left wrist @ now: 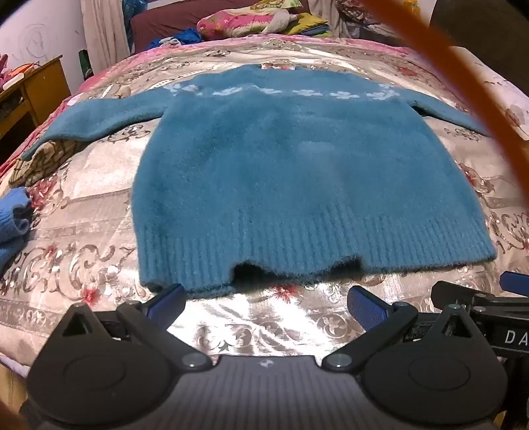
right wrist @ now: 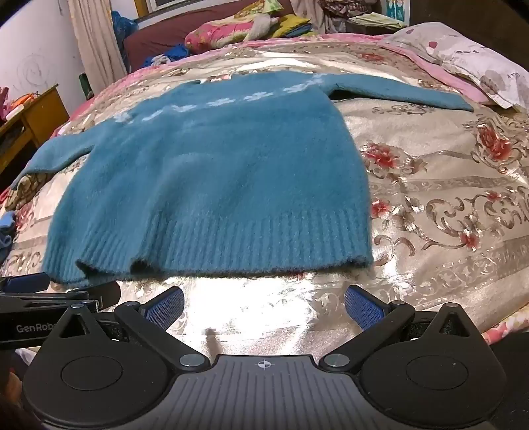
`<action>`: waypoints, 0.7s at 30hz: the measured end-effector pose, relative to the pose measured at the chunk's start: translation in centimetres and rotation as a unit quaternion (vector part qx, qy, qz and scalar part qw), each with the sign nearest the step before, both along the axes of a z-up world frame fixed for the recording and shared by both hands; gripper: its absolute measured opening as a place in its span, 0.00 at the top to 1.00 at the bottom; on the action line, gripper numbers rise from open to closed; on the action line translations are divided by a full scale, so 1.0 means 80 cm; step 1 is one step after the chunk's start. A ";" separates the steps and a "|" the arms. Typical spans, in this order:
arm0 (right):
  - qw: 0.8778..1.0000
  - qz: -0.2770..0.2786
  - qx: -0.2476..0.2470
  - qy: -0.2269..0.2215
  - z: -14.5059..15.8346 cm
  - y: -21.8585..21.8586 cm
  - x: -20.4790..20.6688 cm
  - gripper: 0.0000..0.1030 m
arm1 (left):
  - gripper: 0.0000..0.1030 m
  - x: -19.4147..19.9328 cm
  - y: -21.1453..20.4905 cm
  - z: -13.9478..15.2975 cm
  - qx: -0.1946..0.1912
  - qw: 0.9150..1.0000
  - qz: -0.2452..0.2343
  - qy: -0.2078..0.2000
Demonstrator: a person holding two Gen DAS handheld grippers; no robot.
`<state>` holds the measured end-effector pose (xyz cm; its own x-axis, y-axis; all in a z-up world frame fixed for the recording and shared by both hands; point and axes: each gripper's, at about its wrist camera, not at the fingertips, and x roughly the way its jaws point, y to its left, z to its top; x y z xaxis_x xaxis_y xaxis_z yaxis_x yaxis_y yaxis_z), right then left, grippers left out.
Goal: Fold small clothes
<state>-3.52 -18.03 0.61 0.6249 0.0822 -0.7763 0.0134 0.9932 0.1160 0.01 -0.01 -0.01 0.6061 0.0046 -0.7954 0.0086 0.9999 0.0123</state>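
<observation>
A small teal knit sweater with a white flower band near the neck lies flat on the bed, both sleeves spread out, ribbed hem toward me. It also shows in the right wrist view. My left gripper is open and empty, just short of the hem's left part; its left fingertip is close to the hem. My right gripper is open and empty, just short of the hem's right part. The right gripper's body shows at the left wrist view's right edge.
The bed has a shiny floral bedspread. A light blue knit piece lies at the left edge. A pillow lies at the far right. Piled bedding is at the head. A wooden cabinet stands left. An orange cable crosses the view.
</observation>
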 end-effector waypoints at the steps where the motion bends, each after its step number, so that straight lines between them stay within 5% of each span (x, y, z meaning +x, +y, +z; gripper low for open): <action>1: 1.000 0.000 -0.002 0.000 0.000 0.000 0.000 0.00 | 0.00 0.000 0.000 0.000 -0.001 1.000 0.000 0.000; 21: 1.000 -0.014 -0.009 0.019 -0.007 0.000 0.005 0.00 | 0.00 0.002 0.003 -0.012 -0.007 1.000 0.002 0.025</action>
